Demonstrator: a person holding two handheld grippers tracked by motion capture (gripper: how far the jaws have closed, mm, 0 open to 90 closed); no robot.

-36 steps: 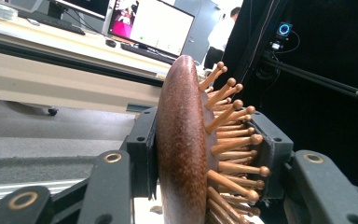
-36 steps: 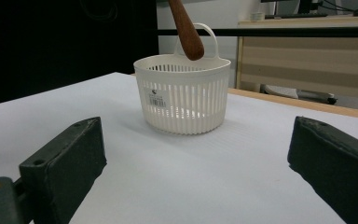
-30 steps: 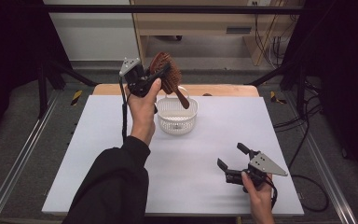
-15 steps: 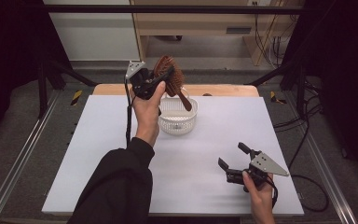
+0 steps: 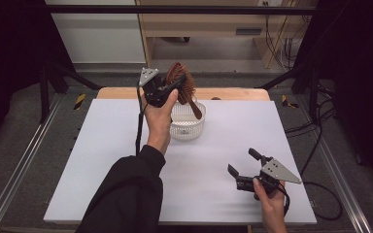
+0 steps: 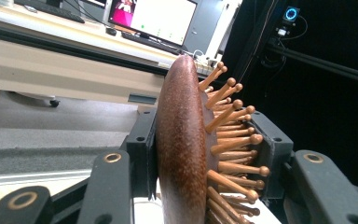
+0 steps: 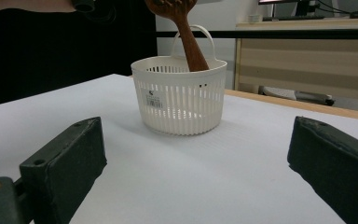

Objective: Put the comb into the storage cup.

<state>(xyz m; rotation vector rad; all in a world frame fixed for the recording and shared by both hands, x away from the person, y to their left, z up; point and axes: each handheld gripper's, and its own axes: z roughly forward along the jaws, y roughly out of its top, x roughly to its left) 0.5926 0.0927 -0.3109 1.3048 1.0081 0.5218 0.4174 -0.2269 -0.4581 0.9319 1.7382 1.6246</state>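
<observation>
Your left gripper [image 5: 171,88] pinches the wooden hairbrush [image 5: 183,87] by its head, handle dipping into the white basket [image 5: 188,127]. Right gripper [image 5: 245,170] rests spread. Risk: handle catching the rim could tip the basket.

One brown wooden hairbrush [image 5: 182,85] with rounded wooden pins. One white slatted plastic basket [image 5: 188,127] with a single loop handle. Two sets of black two-jaw tongs, the left tongs [image 5: 172,87] and the right tongs [image 5: 241,163]. One white tabletop [image 5: 102,160] carries them.
</observation>
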